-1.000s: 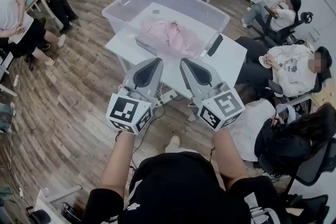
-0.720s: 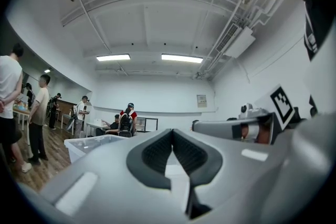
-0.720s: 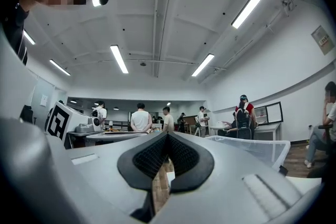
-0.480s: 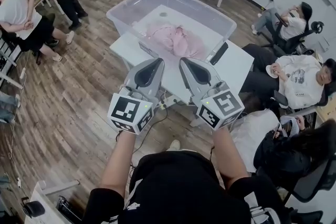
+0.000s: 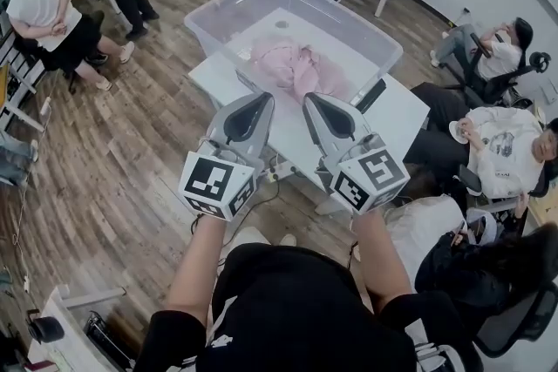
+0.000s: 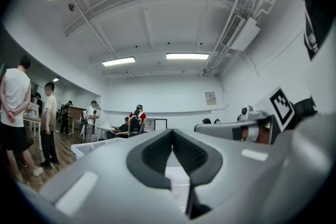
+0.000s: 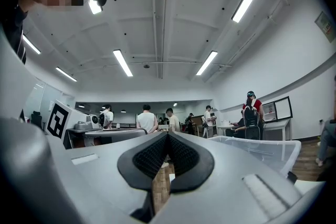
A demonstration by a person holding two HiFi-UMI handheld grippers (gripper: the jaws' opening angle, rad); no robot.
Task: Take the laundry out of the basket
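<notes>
A clear plastic basket (image 5: 218, 9) stands on a white table (image 5: 397, 113), with pink laundry (image 5: 292, 65) bunched in its middle. I hold both grippers up side by side, short of the table's near edge and pointing toward the basket. The left gripper (image 5: 261, 98) is shut with nothing in it, and the right gripper (image 5: 309, 98) is shut and empty too. The left gripper view shows pads closed at the left gripper (image 6: 171, 131) and the basket's rim (image 6: 86, 148) low at left. In the right gripper view the right gripper (image 7: 167, 135) is closed, with the basket (image 7: 262, 149) at right.
A black flat device (image 5: 370, 94) lies on the table beside the basket's right corner. Seated people (image 5: 501, 139) fill the right side. Standing people (image 5: 52, 13) are at far left on the wooden floor. A cable (image 5: 261, 183) hangs under the table.
The head view has shifted, so the table and basket now sit slightly further right. Both grippers stay shut and side by side in nearly the same spot.
</notes>
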